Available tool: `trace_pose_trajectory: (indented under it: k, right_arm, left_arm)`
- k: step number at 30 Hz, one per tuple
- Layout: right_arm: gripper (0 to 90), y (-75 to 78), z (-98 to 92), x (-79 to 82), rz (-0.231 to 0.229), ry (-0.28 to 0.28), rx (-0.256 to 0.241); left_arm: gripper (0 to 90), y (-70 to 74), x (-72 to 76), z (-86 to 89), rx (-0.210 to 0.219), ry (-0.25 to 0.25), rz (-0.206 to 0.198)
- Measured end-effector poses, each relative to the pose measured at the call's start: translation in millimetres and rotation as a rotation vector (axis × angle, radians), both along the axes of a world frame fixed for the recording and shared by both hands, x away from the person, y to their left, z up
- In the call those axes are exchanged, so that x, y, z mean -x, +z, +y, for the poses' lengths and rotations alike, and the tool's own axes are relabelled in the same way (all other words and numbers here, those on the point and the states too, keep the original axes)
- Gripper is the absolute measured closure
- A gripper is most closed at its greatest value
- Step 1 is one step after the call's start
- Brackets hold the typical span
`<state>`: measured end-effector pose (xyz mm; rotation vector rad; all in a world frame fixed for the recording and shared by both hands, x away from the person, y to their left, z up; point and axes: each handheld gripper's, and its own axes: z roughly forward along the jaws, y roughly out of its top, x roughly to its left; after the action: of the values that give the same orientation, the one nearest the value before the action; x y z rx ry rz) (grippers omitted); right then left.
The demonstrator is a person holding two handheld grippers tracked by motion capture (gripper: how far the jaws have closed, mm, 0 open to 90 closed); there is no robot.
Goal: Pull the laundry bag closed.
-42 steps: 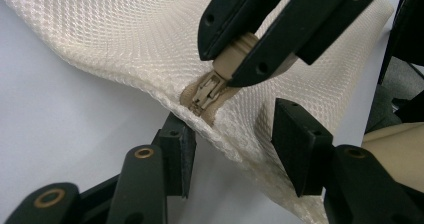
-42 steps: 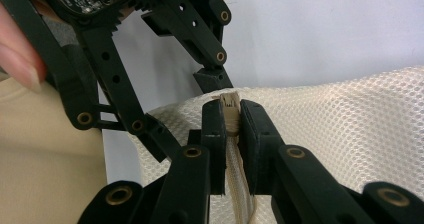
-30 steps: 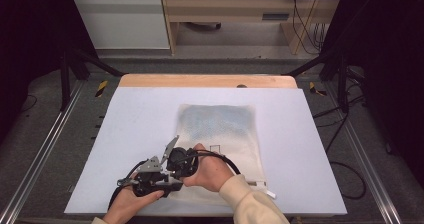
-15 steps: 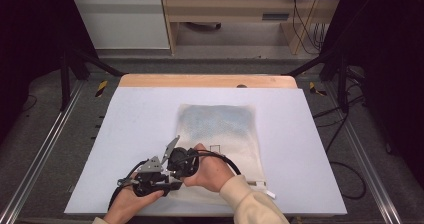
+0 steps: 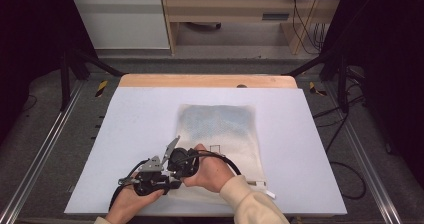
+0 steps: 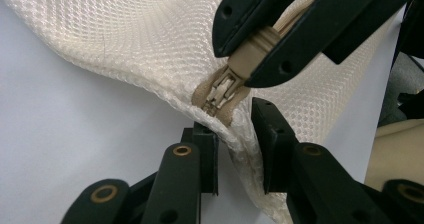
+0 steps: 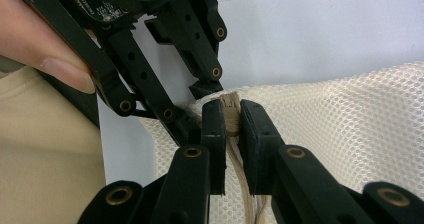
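High view, setting: a cream mesh bag (image 5: 220, 134) lies flat on the white table (image 5: 125, 114), its long axis running away from the person; both hands meet at its near left corner.

Left gripper view, own jaws: the left gripper (image 6: 235, 149) has its jaws a little apart, straddling the seam of the bag's corner just below the zipper slider (image 6: 220, 91). Fabric sits in the gap, but whether the pads press it I cannot tell.

Left gripper view, other tool: the right gripper (image 6: 250, 51) comes in from above, its jaws closed on the beige zipper pull (image 6: 252, 49).

Right gripper view, own jaws: the right gripper (image 7: 229, 121) is clamped on the pull tab, with the slider's top just showing beyond the jaw tips (the beige zipper tape (image 7: 240, 184) runs back toward the camera between the jaws).

Right gripper view, other tool: the left gripper (image 7: 200, 91) sits just past the slider, at the bag's corner edge.

Key relation: the slider lies between the two grippers, touching the right one, just beside the left.

Zipper axis: probably along the bag's near edge, from this corner toward the person's right (a judgement from where the tape runs).

Next move, as a guess: the right hand (image 5: 210, 169) draws the slider along that edge while the left hand (image 5: 132, 201) anchors the corner; the left grip looks the weak point.
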<state>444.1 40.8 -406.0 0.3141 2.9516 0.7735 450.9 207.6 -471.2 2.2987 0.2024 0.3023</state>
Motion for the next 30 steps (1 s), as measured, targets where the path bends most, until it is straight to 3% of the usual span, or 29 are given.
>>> trace_pose_trajectory:
  k: [11, 19, 30]
  right_arm:
    - [81.8, 0.8, -0.5, 0.5, -0.004, 0.000, 0.006]
    - [81.8, -0.2, -2.4, 1.7, -0.006, -0.006, 0.007]
    - [81.8, -5.2, -8.3, 1.8, -0.013, -0.001, 0.002]
  left_arm:
    - [72.6, -1.6, -2.4, -1.7, -0.009, -0.005, 0.002]
    - [79.6, -1.1, -3.4, -3.0, -0.019, -0.006, -0.001]
    - [81.9, 0.7, -2.6, -1.9, -0.017, 0.006, -0.005]
